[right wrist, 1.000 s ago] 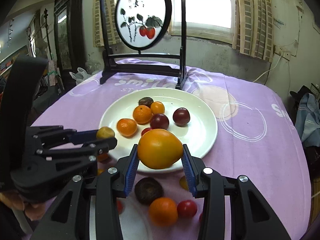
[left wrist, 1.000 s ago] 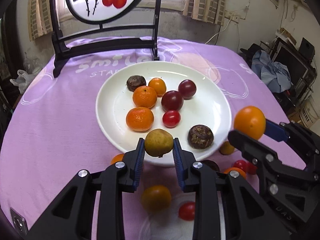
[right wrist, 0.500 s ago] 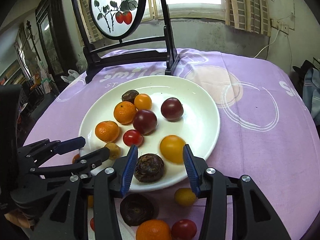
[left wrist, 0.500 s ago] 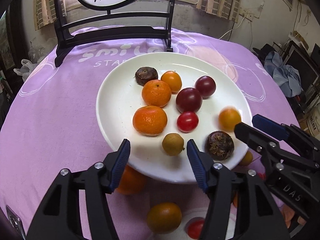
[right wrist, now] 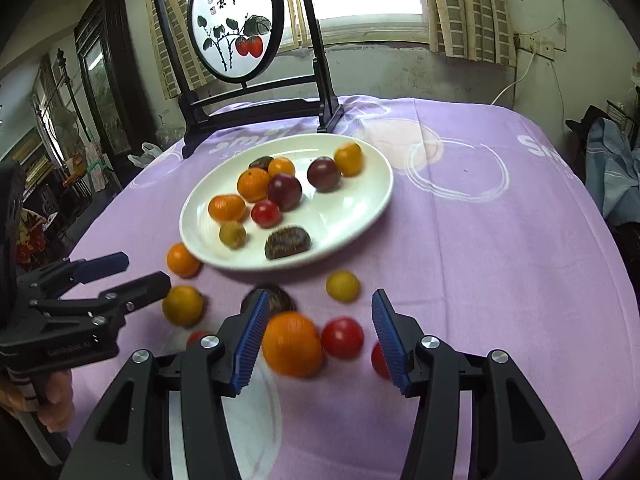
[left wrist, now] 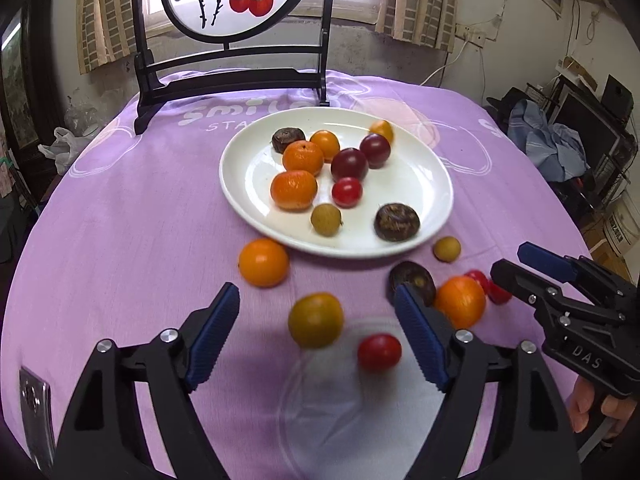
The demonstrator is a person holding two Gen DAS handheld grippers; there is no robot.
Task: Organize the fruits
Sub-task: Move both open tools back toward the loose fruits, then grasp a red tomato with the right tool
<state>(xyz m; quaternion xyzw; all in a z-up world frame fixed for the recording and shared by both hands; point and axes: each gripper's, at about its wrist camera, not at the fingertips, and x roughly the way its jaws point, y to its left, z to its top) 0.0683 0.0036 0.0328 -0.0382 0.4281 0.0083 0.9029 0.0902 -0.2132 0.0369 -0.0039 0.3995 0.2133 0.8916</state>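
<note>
A white plate (left wrist: 404,188) (right wrist: 352,200) on the purple cloth holds several fruits, among them a small yellow-brown one (left wrist: 326,219) near its front and a yellow-orange one (left wrist: 382,131) at its far rim. More fruit lies loose on the cloth in front of the plate. My left gripper (left wrist: 314,296) (right wrist: 140,270) hovers there with jaws opening; a yellow-green tomato (left wrist: 316,320) lies between them untouched. My right gripper (right wrist: 320,298) (left wrist: 512,260) is also opening, with an orange (right wrist: 292,344) and a red tomato (right wrist: 342,338) between its fingers, not pressed.
A round painted screen on a black stand (left wrist: 232,76) rises behind the plate. Loose on the cloth are an orange (left wrist: 264,262), a dark fruit (left wrist: 412,280) and a small yellow one (left wrist: 447,249). Clutter and clothes (left wrist: 552,148) lie beyond the table's right edge.
Both grippers let their fruits go onto the plate, then drew back to the loose fruit with wider jaws. The yellow-orange fruit rolled to the plate's far side.
</note>
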